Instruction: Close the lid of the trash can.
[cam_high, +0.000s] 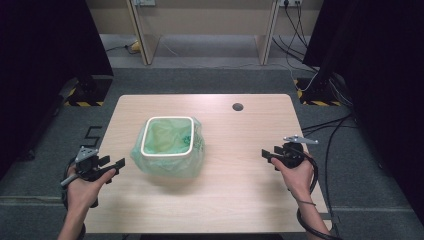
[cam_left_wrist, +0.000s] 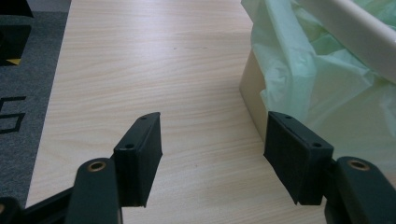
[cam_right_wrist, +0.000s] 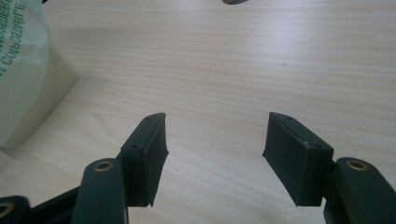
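Left gripper (cam_high: 116, 164) jaws wide apart, holding nothing, hovering low just beside the bin's near-left side. Right gripper (cam_high: 267, 155) also spread wide and empty, well apart from the bin on its right, pointed toward it. Bin (cam_high: 167, 150) is small, cream, square-rimmed, sitting upright left of centre on the bench (cam_high: 240, 185). Green bag (cam_high: 196, 150) lines it, folded over the rim and draped loosely down the outer walls; printed text on the plastic shows in the right gripper view (cam_right_wrist: 11, 42).

Step in hand looks like the approach, likely to grab the bag overhang. To do it well: left gripper view has loose film (cam_left_wrist: 289, 79) straight ahead of its right-hand jaw, so slide in, pinch a fold of plastic alone, not the bin wall (cam_left_wrist: 252, 93). Bring the right one across to the opposite side before pulling, both evenly, or the light bin may tip or drag. Dark grommet hole (cam_high: 238, 106) at the far bench edge, out of the way.
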